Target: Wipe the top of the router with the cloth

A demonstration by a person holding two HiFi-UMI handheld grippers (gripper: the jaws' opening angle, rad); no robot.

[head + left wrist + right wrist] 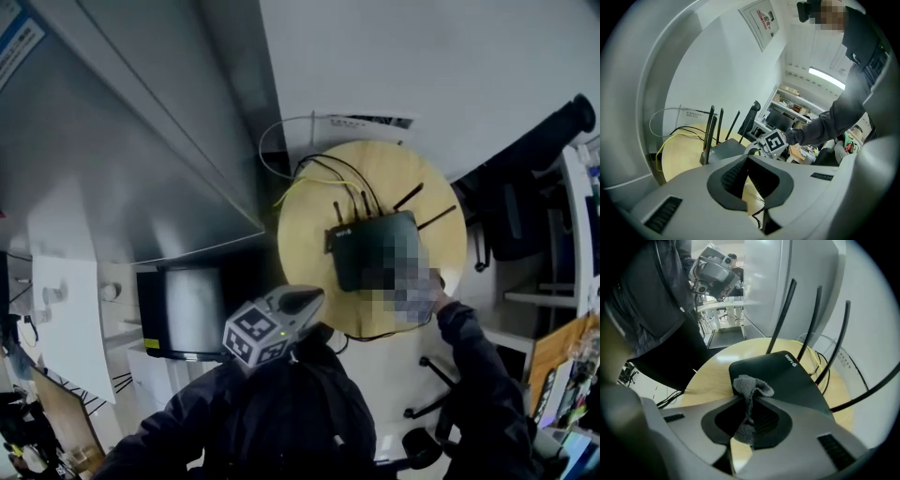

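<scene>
A black router [375,248] with several upright antennas lies on a round wooden table [305,248]. In the right gripper view my right gripper [749,401] is shut on a grey cloth [751,385], whose bunched end rests on the near edge of the router [787,376]. In the head view a blur patch covers that gripper at the router's near right corner. My left gripper [312,298] hovers off the table's near left edge, away from the router. Its jaws [746,159] meet at the tips with nothing between them, and the router [724,147] lies beyond them.
Yellow and black cables [314,178] trail off the table's far side toward a white wall box [366,122]. A tall grey cabinet [112,141] stands left. A black office chair [525,206] and shelves [572,281] crowd the right. A dark box [183,309] sits low left.
</scene>
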